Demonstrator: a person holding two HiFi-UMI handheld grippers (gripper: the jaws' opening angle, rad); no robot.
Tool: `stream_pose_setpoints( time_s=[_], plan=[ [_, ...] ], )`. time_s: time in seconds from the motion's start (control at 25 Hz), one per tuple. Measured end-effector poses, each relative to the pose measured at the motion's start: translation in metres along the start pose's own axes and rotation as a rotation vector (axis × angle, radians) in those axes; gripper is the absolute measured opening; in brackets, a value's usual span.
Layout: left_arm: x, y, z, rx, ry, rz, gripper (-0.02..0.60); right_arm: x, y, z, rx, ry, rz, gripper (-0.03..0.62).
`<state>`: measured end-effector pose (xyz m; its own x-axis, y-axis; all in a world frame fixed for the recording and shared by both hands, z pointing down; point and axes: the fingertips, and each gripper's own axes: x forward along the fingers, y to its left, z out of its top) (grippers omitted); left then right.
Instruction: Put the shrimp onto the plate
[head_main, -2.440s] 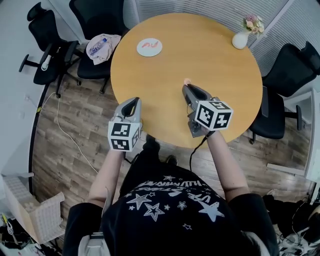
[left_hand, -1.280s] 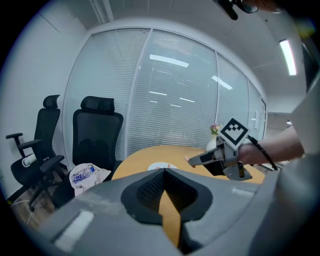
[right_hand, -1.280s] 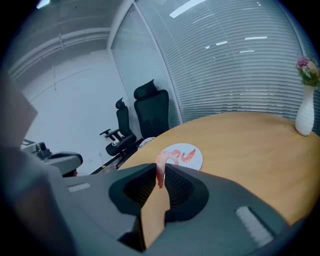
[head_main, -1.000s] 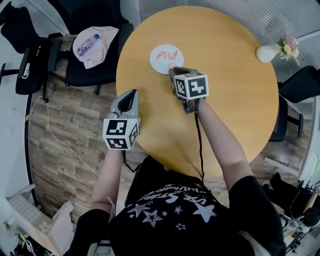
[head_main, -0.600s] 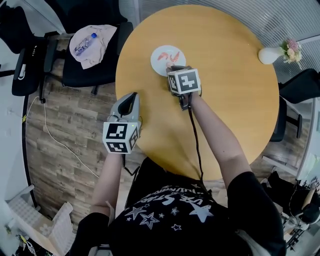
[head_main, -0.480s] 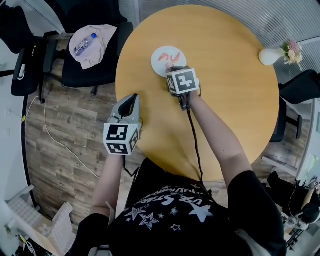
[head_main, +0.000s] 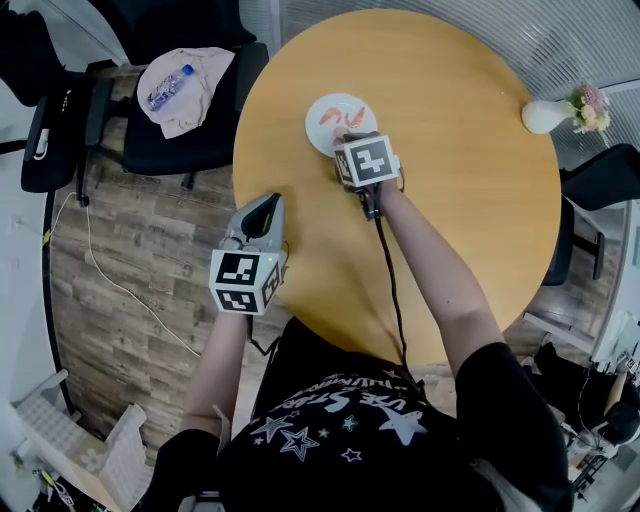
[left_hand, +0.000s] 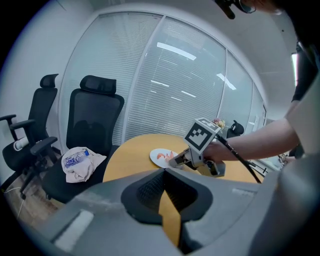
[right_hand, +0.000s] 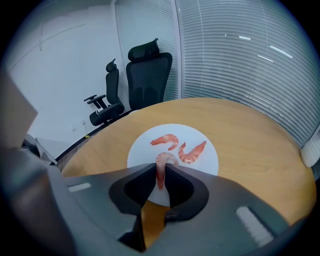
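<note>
R gripper (right_hand: 161, 171) | grips shrimp (right_hand: 163, 160) | over plate (right_hand: 139, 153) | L gripper (left_hand: 164, 171) jaws together

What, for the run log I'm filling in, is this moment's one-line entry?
right gripper: shut on shrimp, over near edge of plate | plate: two other shrimp on it | left gripper: shut, empty

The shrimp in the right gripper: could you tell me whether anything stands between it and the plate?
Nothing visible does. The right gripper holds the shrimp over the near part of the plate, which is bare there; the two other shrimps lie farther back on it.
</note>
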<state>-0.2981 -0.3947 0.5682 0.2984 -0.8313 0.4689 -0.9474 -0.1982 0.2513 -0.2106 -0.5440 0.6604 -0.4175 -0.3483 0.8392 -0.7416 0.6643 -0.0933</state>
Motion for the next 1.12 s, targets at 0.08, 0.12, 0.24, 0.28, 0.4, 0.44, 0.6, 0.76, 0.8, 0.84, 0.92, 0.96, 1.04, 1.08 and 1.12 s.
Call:
stream_pose_setpoints(
  time_s=[0.08, 0.12, 0.24, 0.28, 0.4, 0.44, 0.6, 0.76, 0.8, 0.84, 0.92, 0.96, 1.04, 1.08, 1.12],
  plan=[
    [0.001, -0.002, -0.003, -0.008, 0.006, -0.005, 0.002, 0.001, 0.0, 0.002, -0.01, 0.001, 0.005, 0.06],
    [0.001, -0.003, -0.005, -0.01, 0.008, -0.006, 0.002, 0.002, 0.001, 0.002, -0.015, 0.001, 0.008, 0.06],
    [0.002, -0.004, -0.008, -0.018, 0.013, -0.01, 0.002, 0.003, 0.001, 0.003, -0.025, 0.006, 0.007, 0.061],
    [0.002, -0.005, -0.009, -0.02, 0.014, -0.012, 0.002, 0.003, 0.001, 0.003, -0.026, 0.006, 0.006, 0.063],
    [-0.001, -0.006, -0.01, -0.024, 0.014, -0.015, 0.002, 0.001, 0.003, 0.003, -0.007, -0.002, 0.02, 0.077],
    [-0.002, -0.006, -0.009, -0.025, 0.013, -0.013, 0.002, 0.0, 0.003, 0.003, 0.007, -0.009, 0.027, 0.091],
    [-0.005, -0.008, -0.008, -0.031, 0.007, 0.0, 0.002, -0.012, 0.0, 0.004, 0.053, -0.048, 0.037, 0.101],
    [-0.016, -0.02, -0.008, -0.027, -0.002, 0.017, 0.002, -0.042, -0.003, -0.001, 0.1, -0.101, 0.045, 0.101],
    [-0.019, -0.024, -0.007, -0.026, -0.006, 0.019, 0.002, -0.051, -0.003, -0.004, 0.117, -0.117, 0.052, 0.1],
    [-0.022, -0.028, -0.007, -0.026, -0.009, 0.02, 0.002, -0.06, -0.003, -0.007, 0.133, -0.131, 0.059, 0.098],
    [-0.028, -0.04, -0.006, -0.026, -0.015, 0.017, 0.002, -0.078, -0.003, -0.017, 0.156, -0.154, 0.071, 0.095],
    [-0.03, -0.047, -0.006, -0.024, -0.018, 0.013, 0.002, -0.088, -0.003, -0.022, 0.165, -0.167, 0.074, 0.092],
    [-0.035, -0.062, -0.005, -0.013, -0.023, 0.005, 0.002, -0.108, -0.006, -0.032, 0.181, -0.205, 0.073, 0.058],
    [-0.037, -0.07, -0.004, -0.006, -0.026, 0.0, 0.002, -0.119, -0.008, -0.036, 0.187, -0.226, 0.07, 0.04],
    [-0.038, -0.078, -0.002, 0.001, -0.03, -0.004, 0.002, -0.13, -0.01, -0.04, 0.193, -0.243, 0.067, 0.024]
  ],
)
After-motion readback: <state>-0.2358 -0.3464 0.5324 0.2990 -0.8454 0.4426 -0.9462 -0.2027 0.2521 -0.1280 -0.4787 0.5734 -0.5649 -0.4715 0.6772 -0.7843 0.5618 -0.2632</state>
